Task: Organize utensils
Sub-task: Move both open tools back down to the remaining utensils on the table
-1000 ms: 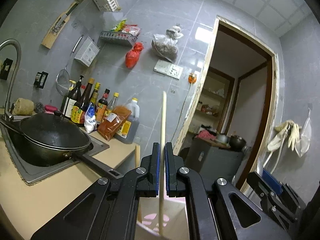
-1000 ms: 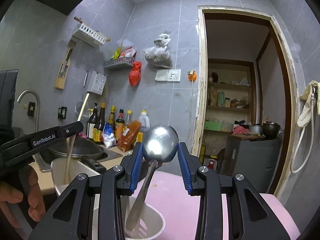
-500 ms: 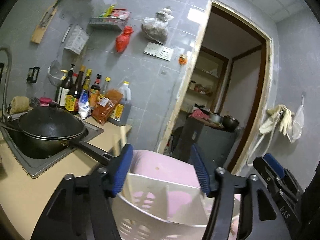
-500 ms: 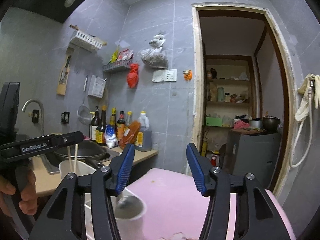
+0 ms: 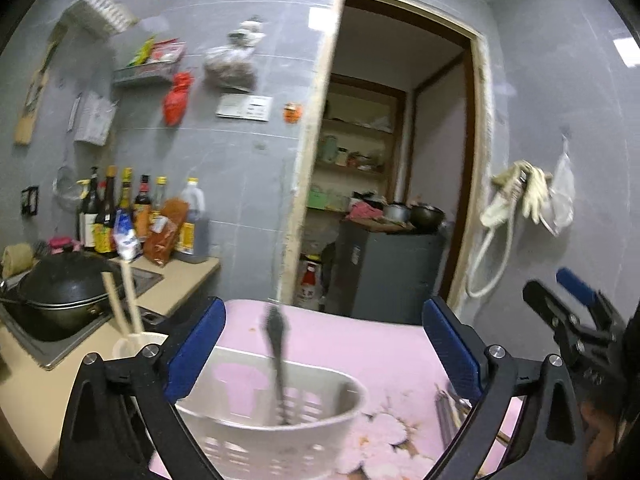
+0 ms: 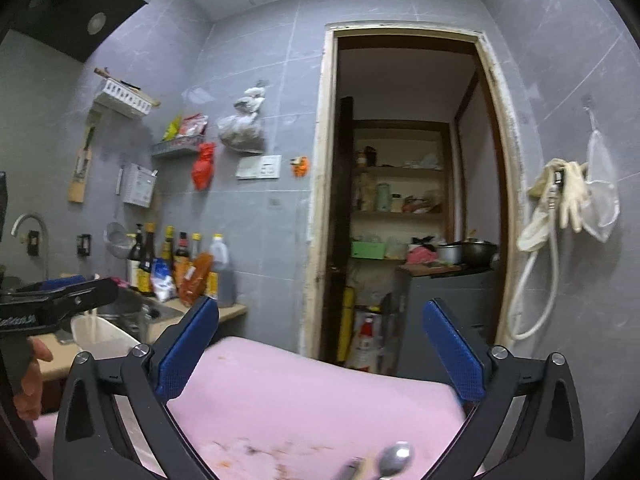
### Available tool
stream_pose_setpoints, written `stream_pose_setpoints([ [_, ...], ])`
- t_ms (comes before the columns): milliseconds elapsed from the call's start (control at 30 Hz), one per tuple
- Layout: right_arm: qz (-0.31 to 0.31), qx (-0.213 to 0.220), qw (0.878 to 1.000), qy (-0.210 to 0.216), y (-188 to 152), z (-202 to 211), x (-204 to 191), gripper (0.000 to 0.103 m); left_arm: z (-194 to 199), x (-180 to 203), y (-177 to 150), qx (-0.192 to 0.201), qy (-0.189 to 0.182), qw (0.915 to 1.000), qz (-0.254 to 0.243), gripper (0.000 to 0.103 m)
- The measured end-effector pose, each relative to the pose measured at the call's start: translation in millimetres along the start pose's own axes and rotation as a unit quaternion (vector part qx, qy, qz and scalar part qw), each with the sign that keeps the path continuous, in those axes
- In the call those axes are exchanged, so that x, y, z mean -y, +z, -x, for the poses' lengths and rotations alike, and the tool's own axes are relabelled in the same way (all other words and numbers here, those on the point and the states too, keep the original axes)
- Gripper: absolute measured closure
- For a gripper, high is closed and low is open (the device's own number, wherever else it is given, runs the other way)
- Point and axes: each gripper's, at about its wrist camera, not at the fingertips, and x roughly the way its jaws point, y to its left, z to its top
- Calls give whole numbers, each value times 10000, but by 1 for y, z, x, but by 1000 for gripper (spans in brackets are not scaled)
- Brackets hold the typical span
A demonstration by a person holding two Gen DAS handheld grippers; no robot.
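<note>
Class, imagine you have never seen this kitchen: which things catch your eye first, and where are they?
The wide blue-padded left gripper, jaws opening with nothing gripped, frames a white slotted plastic utensil caddy on the pink floral tablecloth, a dark-handled utensil upright inside. Wooden chopsticks stand in its left compartment. The right gripper, also opening and empty, hangs above a metal spoon.

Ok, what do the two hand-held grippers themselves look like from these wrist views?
Both look alike. The left hand-held gripper and the right hand-held gripper each have black angular finger arms with triangular cut-outs, silver round screws at the joints, and blue textured pads inside the fingers. White lettering runs along the left one's black body, too blurred to read. No cables or sleeves show.
</note>
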Motion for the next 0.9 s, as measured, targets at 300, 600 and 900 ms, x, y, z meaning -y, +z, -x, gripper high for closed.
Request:
stream_pose_setpoints([
  [300,163,-428,9981,-421,-15,16,53,0,-32,56,-30,-697,-522,9954,-402,6],
  [600,72,-1370,9887,-599,-51,13,90,0,-80,89,-68,-1795,-729,9792,-608,6],
  [900,-121,-2572,9659,-285,-84,-2,103,9,-116,106,-94,-2741,-941,9538,-795,13],
])
